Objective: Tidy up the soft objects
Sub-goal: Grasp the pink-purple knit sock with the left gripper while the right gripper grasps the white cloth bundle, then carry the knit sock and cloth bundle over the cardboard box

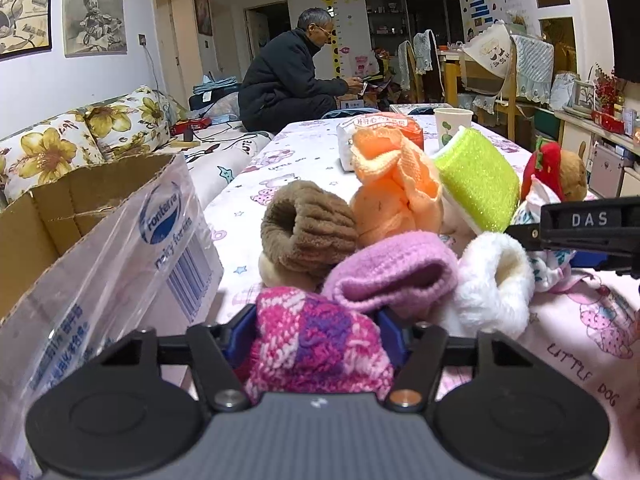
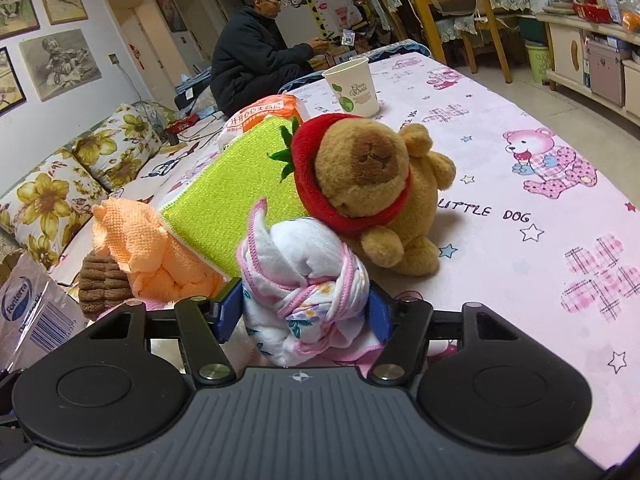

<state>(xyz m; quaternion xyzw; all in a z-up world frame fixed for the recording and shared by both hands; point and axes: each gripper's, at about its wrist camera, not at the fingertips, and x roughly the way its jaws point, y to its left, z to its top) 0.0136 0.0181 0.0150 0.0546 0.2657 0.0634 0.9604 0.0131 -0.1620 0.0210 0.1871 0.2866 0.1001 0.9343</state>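
Note:
My left gripper (image 1: 318, 332) is shut on a pink and purple knitted sock (image 1: 320, 344) that fills the gap between its blue pads. Just beyond lie a lilac knitted roll (image 1: 396, 276), a brown fuzzy roll (image 1: 308, 232), a white fluffy roll (image 1: 496, 280), an orange cloth (image 1: 394, 196) and a green cloth pad (image 1: 476, 188). My right gripper (image 2: 304, 304) is shut on a white floral cloth bundle (image 2: 304, 276) with pink edging. Right behind that bundle sits a brown plush animal in a red strawberry hood (image 2: 372, 176).
An open cardboard box (image 1: 60, 216) with a taped flap stands at the table's left edge. A paper cup (image 2: 354, 86) and a tissue pack (image 1: 380, 128) sit farther back on the pink tablecloth (image 2: 520, 128). A person (image 1: 288, 76) sits on the floral sofa (image 1: 80, 136) beyond.

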